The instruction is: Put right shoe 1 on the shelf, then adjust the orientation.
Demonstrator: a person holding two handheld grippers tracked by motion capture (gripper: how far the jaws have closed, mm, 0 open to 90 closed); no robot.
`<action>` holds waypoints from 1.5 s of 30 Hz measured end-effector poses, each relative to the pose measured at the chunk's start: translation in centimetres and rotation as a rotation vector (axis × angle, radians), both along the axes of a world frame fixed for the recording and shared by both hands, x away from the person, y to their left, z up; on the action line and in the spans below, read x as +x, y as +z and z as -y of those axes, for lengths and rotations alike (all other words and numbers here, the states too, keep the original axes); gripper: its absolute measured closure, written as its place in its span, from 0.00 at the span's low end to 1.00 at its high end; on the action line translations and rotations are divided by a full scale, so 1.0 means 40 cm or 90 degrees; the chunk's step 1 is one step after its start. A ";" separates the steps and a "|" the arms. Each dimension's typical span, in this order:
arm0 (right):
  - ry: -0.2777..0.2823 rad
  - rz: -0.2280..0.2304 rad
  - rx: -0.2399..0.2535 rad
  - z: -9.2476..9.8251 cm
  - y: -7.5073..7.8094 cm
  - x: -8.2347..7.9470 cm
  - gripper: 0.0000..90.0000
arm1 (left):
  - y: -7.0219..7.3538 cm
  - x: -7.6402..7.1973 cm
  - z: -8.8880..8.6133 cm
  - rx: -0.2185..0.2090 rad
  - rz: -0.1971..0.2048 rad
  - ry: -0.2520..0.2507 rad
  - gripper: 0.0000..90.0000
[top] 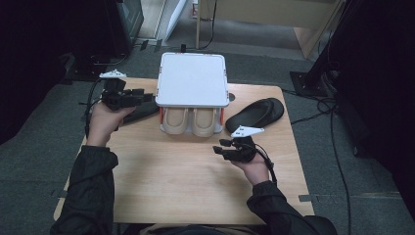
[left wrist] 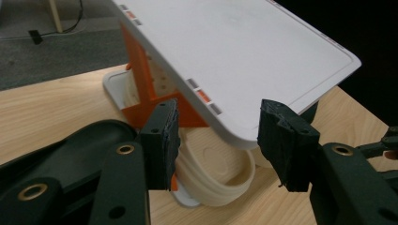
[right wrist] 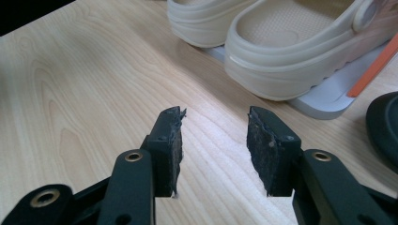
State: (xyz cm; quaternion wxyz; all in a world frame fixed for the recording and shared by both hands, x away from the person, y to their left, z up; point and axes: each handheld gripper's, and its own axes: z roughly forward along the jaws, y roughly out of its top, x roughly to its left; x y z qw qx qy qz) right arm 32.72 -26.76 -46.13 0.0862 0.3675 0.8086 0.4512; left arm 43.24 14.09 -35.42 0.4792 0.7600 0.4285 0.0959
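- The wooden table carries a small shoe rack at its far middle: a white plastic top shelf on orange uprights, with a white base tray beneath. It looks light and rigid, so a hard push on the shelf edge would likely slide or tip the whole rack.
- A pair of beige clogs sits side by side on the base tray under the shelf, heels toward the person. They look like moulded foam: light, springy, a little grippy, not fragile. The thick heel rim seems the best place to pinch, since the wall there is firm and narrow enough for the jaws.
- A black slipper lies flat on the table just right of the rack; another black slipper lies left of it, partly under the left hand. Both look thin, soft and floppy, and would probably bend if lifted by one end; an edge near the middle would hold better.
- The left gripper hovers by the rack's left front corner, jaws apart with nothing between the pads; the shelf corner lies beyond them.
- The right gripper hangs over bare wood in front of the clogs, jaws spread and empty.
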 end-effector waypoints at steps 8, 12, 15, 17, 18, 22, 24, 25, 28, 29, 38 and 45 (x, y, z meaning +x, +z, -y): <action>0.006 -0.002 -0.005 -0.016 -0.014 0.012 0.63 | -0.050 0.029 -0.058 0.006 -0.026 0.041 0.57; 0.009 -0.007 -0.012 -0.025 -0.023 0.014 0.63 | -0.088 0.053 -0.064 0.015 -0.042 0.055 0.57; 0.012 -0.011 -0.020 -0.030 -0.028 0.012 0.63 | -0.117 0.073 -0.059 0.012 -0.054 0.059 0.58; 0.014 -0.009 -0.023 -0.032 -0.030 0.010 0.63 | -0.136 0.091 -0.049 0.019 -0.061 0.061 0.58; 0.014 -0.007 -0.024 -0.031 -0.030 0.009 0.63 | -0.145 0.099 -0.044 0.024 -0.062 0.063 0.59; 0.005 -0.007 -0.023 -0.026 -0.030 0.006 0.63 | -0.186 0.130 -0.033 0.040 -0.078 0.074 0.63; 0.002 -0.007 -0.025 -0.021 -0.031 0.003 0.64 | -0.210 0.146 -0.033 0.037 -0.090 0.083 0.67; 0.000 -0.011 -0.026 -0.019 -0.031 0.001 0.64 | -0.220 0.153 -0.034 0.038 -0.092 0.087 0.68; -0.007 -0.006 -0.024 -0.013 -0.031 -0.003 0.65 | -0.246 0.172 -0.029 0.051 -0.093 0.103 0.74; -0.009 -0.007 -0.023 -0.011 -0.031 -0.005 0.65 | -0.255 0.178 -0.027 0.055 -0.094 0.106 0.76; -0.013 -0.008 -0.025 -0.007 -0.035 -0.007 0.65 | -0.312 0.204 -0.024 0.075 -0.120 0.119 0.81; -0.012 0.000 -0.034 -0.012 -0.032 -0.003 0.66 | -0.329 0.193 -0.037 0.083 -0.132 0.115 0.88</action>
